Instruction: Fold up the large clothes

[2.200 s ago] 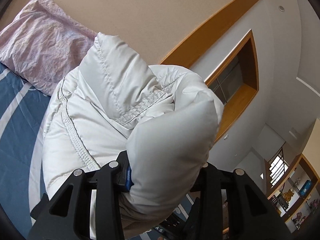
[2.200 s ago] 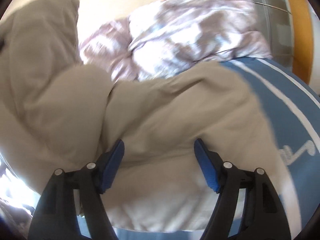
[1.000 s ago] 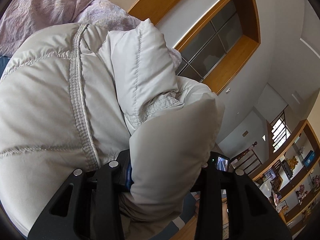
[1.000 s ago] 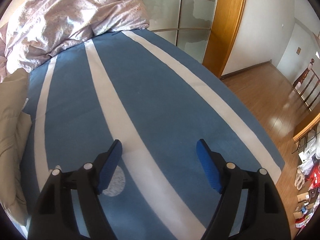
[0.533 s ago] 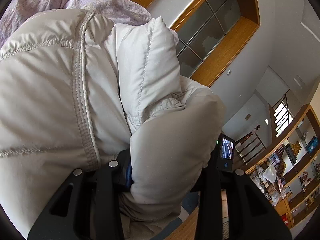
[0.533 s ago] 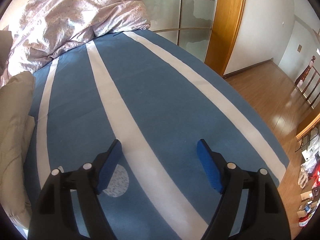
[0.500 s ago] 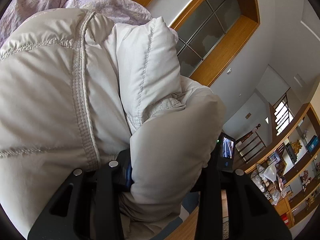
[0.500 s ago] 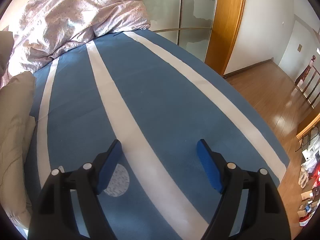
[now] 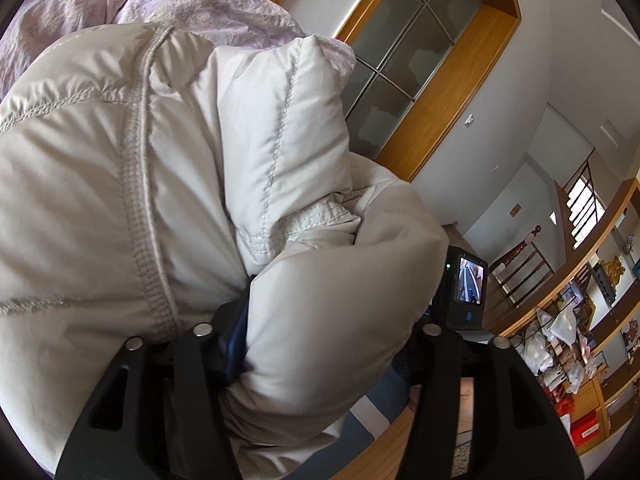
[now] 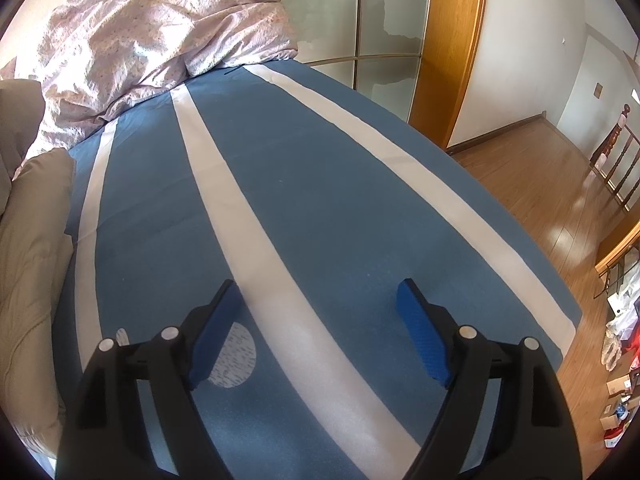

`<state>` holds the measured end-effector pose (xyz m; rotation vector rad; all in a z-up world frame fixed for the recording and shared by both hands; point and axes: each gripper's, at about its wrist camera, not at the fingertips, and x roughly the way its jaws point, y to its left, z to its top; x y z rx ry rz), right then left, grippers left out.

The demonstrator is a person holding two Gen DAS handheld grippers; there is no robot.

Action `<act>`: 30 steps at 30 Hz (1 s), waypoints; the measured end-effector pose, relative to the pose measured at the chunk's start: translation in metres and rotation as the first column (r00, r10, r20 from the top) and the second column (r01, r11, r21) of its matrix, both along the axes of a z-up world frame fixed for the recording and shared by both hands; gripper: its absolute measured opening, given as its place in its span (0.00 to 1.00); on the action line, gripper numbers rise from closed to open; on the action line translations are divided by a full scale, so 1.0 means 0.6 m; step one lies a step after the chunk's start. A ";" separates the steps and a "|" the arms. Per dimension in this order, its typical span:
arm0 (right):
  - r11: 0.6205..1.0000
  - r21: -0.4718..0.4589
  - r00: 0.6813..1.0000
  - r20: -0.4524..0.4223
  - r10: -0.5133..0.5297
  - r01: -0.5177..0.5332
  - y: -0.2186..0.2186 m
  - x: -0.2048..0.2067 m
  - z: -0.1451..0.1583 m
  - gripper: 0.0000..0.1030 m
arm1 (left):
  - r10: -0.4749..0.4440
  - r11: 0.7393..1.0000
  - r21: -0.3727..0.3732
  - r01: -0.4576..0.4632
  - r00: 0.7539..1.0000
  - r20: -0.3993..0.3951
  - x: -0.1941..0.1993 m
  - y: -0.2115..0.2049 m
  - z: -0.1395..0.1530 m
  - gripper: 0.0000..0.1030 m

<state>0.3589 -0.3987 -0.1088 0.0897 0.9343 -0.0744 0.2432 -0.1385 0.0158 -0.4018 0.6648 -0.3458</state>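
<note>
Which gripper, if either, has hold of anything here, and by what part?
The left gripper, whose jaws have just been opening, has a padded fold of the beige puffer jacket between them. The right gripper holds nothing.

puffer jacket: 1 | grippers: 2 – left gripper, right gripper | floral duvet: 1 | striped blue bedsheet: 1

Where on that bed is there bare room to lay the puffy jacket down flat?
The blue striped bedcover lies bare from the pink quilt at its head down to the right gripper, and across to the edge by the wood floor. The left side is crowded: the beige jacket is bunched there.
</note>
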 end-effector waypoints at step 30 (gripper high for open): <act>1.000 0.005 1.000 -0.013 -0.028 0.028 0.002 -0.014 -0.002 0.80 | -0.151 0.975 0.180 0.133 0.985 0.088 -0.061 -0.074 0.052 0.86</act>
